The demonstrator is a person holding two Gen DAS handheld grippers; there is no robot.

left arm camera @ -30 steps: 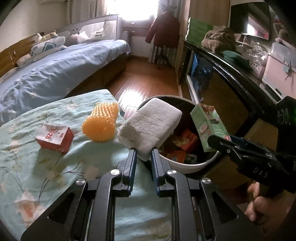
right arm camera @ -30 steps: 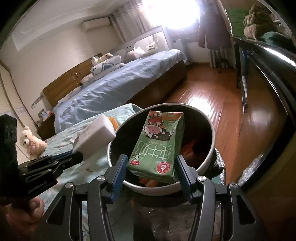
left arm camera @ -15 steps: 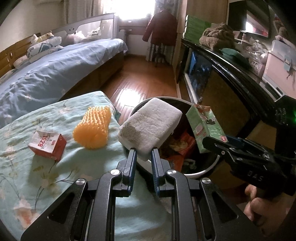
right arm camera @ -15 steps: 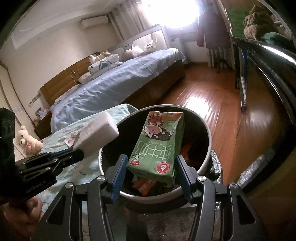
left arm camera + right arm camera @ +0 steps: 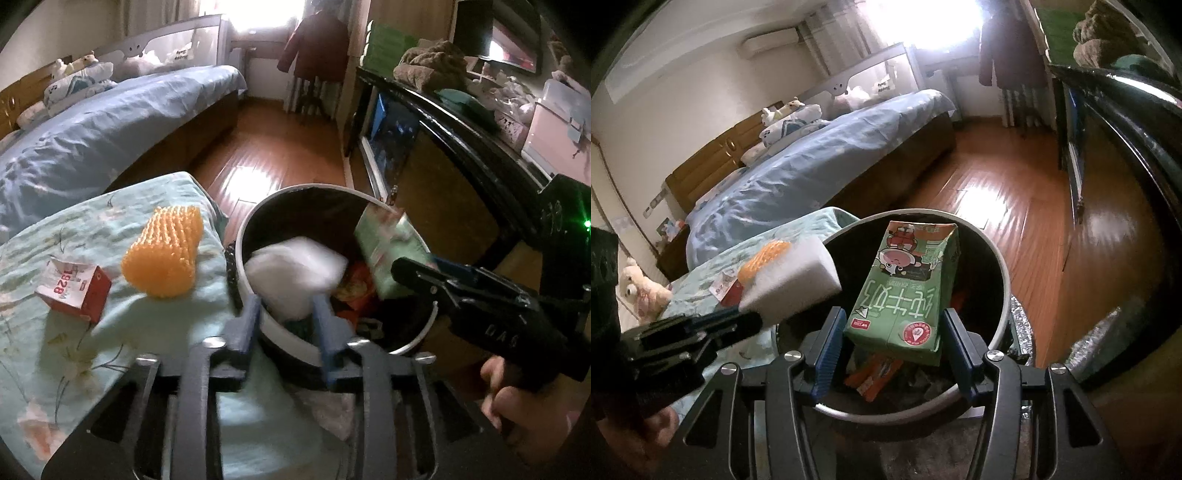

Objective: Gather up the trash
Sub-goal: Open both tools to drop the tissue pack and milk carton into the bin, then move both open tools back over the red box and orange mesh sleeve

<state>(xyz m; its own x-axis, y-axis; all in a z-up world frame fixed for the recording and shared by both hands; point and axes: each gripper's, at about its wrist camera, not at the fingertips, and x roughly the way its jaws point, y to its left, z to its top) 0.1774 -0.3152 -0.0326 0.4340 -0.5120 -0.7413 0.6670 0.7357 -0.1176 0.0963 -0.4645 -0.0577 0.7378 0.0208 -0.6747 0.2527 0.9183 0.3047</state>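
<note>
Left tool [image 5: 286, 314]: jaws opening, standing apart over the near rim of the trash bin [image 5: 242, 236]. The white foam block [image 5: 295, 273] lies between them in the left wrist view, but it is motion-blurred there; its edges cannot be traced, and contact with the pads cannot be confirmed. In the right wrist view the same block shows sharp, projecting from the tool tip above the bin's left rim.

Right tool [image 5: 892, 347]: jaws opening slightly, with the green milk carton [image 5: 905, 291] still between the blue pads. The carton is tilted, top away from the camera, directly above the bin opening. The left pad appears to touch the carton's lower edge; the right pad's contact is hard to judge. In the left wrist view the carton is blurred and partly covered by the right tool's body.

Bin contents: orange and red wrappers [image 5: 875, 373] are partly visible under the carton; the remainder is dark and unreadable.

On the floral cloth [image 5: 74, 332] covering the worktop left of the bin: an orange foam net sleeve [image 5: 164, 253] and a red-and-white small carton [image 5: 74, 291], apart from each other. The cloth's near edge is hidden behind the left tool's frame.

A hand [image 5: 524, 402] grips the right tool's handle, cut off at the picture edge.
</note>
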